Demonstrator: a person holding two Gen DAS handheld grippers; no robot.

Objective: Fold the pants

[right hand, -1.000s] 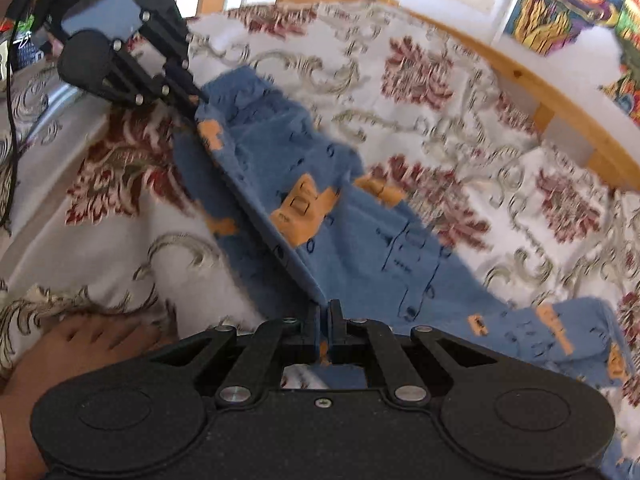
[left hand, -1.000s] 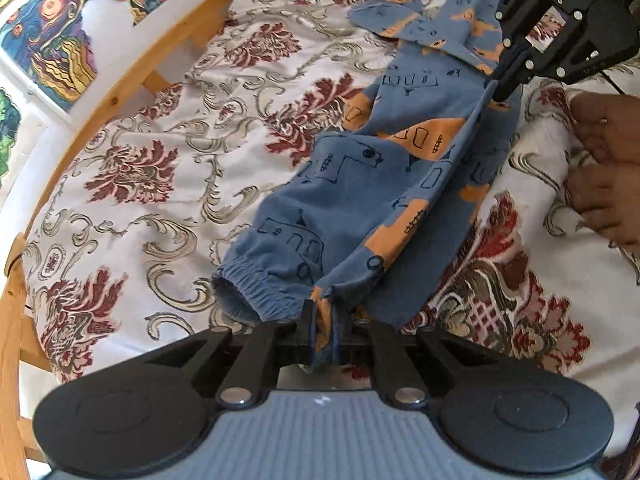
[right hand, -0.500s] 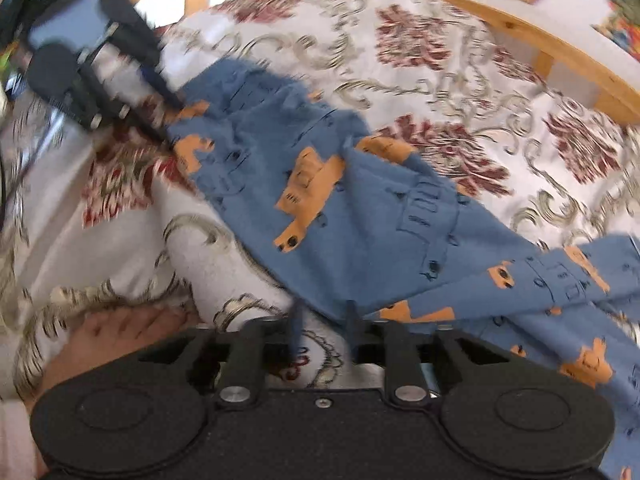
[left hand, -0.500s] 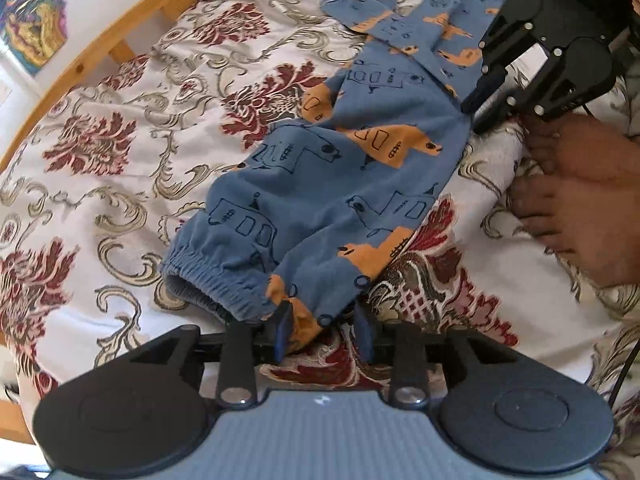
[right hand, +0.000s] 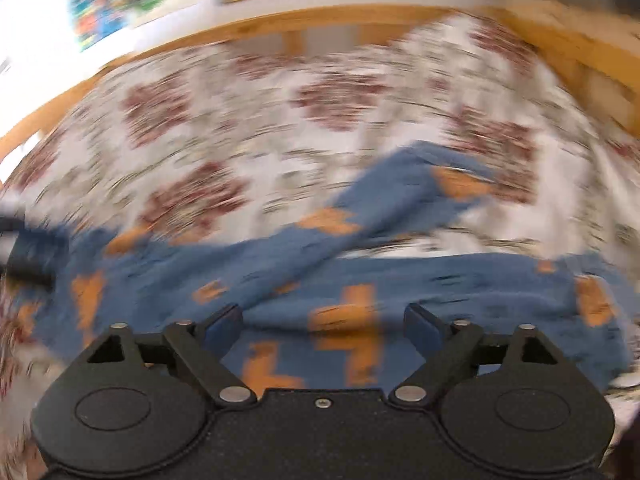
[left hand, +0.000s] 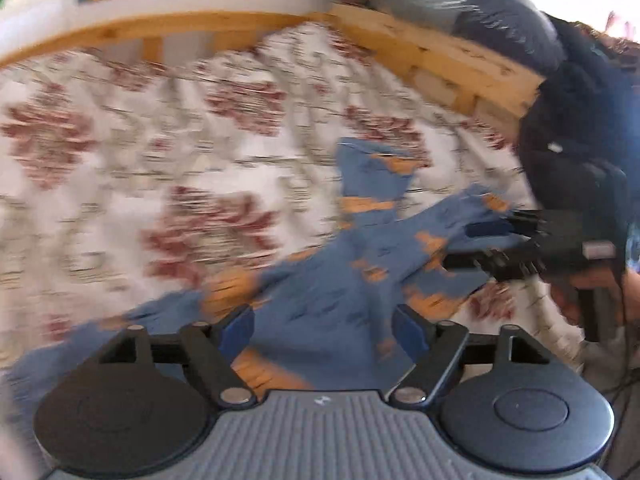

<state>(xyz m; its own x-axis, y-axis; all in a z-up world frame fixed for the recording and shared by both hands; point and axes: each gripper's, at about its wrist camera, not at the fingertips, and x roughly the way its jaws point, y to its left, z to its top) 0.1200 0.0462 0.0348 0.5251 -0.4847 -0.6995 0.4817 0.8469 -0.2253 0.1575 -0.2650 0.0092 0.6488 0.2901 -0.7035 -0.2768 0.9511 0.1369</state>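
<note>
In the left wrist view, the left gripper (left hand: 326, 330) is hanging with its jaws spread wide and gripping nothing, just above the blue cotton pants with orange printed shapes (left hand: 360, 280). They are lying directly ahead of and beneath its fingers on the cream bedspread with dark red floral medallions (left hand: 160, 168), probably so the cloth can settle flat. Ahead and to the right, the right gripper (left hand: 480, 244) is sitting at the pants' far edge; blur is hiding its jaws here.

In the right wrist view, the right gripper (right hand: 322, 330) is likewise released, its jaws apart over the pants (right hand: 360, 280), one leg angling away ahead. The light wooden bed frame (right hand: 280, 24) is curving beyond.
</note>
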